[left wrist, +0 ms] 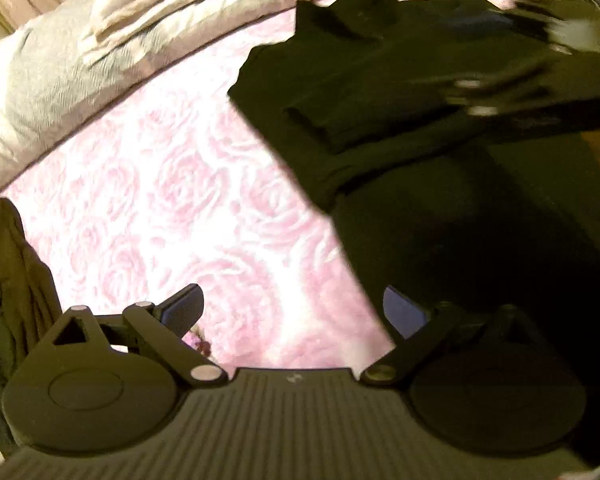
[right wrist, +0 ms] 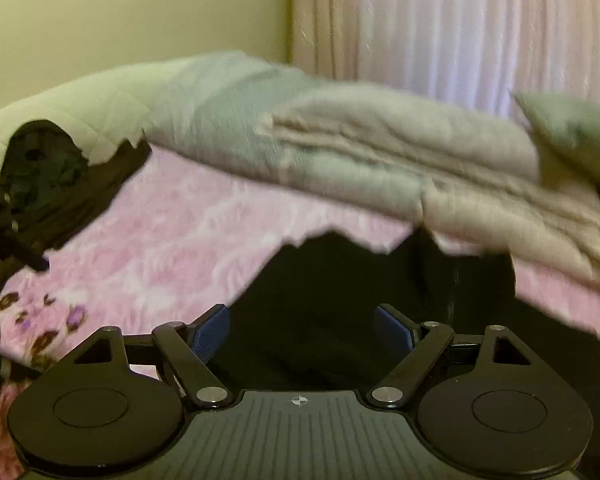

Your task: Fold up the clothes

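Nearest, the left gripper point(left wrist: 296, 312) and the right gripper point(right wrist: 302, 330) are both seen with jaws spread and nothing clamped, while the black garment point(left wrist: 380, 92) is laid part-folded on the pink bedspread point(left wrist: 172, 200), with folded blankets point(right wrist: 380, 152) stacked beyond.

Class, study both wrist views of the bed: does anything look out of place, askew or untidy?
Yes. A crumpled heap of dark clothes lies unfolded at the left edge of the pink floral bedspread, unlike the black sweater spread flat with a sleeve folded across it. Nothing looks spilled or damaged.
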### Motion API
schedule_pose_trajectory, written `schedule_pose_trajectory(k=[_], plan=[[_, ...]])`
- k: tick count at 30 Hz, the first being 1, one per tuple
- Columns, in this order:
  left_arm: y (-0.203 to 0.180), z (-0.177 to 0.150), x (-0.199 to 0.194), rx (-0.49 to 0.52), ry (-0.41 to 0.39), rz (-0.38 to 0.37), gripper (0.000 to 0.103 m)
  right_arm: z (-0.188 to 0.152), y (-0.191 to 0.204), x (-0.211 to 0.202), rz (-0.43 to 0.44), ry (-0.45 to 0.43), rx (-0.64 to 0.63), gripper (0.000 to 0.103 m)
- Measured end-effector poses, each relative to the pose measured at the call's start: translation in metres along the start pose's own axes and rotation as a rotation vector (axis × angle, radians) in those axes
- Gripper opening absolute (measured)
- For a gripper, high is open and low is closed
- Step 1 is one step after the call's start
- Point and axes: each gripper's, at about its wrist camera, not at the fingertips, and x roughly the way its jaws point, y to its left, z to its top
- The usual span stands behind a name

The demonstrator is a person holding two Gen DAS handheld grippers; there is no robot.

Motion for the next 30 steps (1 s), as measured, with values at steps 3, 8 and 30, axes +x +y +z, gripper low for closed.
schedule_pose_trajectory(k=[3, 8, 30], plan=[[0.001, 0.013, 0.011, 0.018, -0.022, -0.017, 0.095, -0.011, -0.024, -0.012, -0.085, 0.065, 0.043, 0.083], [-0.007, 0.056, 0.033, 0.05, -0.096, -0.063, 0.091, -0.039, -0.116, -0.033, -0.317, 0.191, 0.144, 0.083], [0.004, 0.153, 0.156, -0.212, 0.024, -0.136, 0.054, -0.113, -0.275, -0.009, -0.385, 0.333, 0.207, 0.083]])
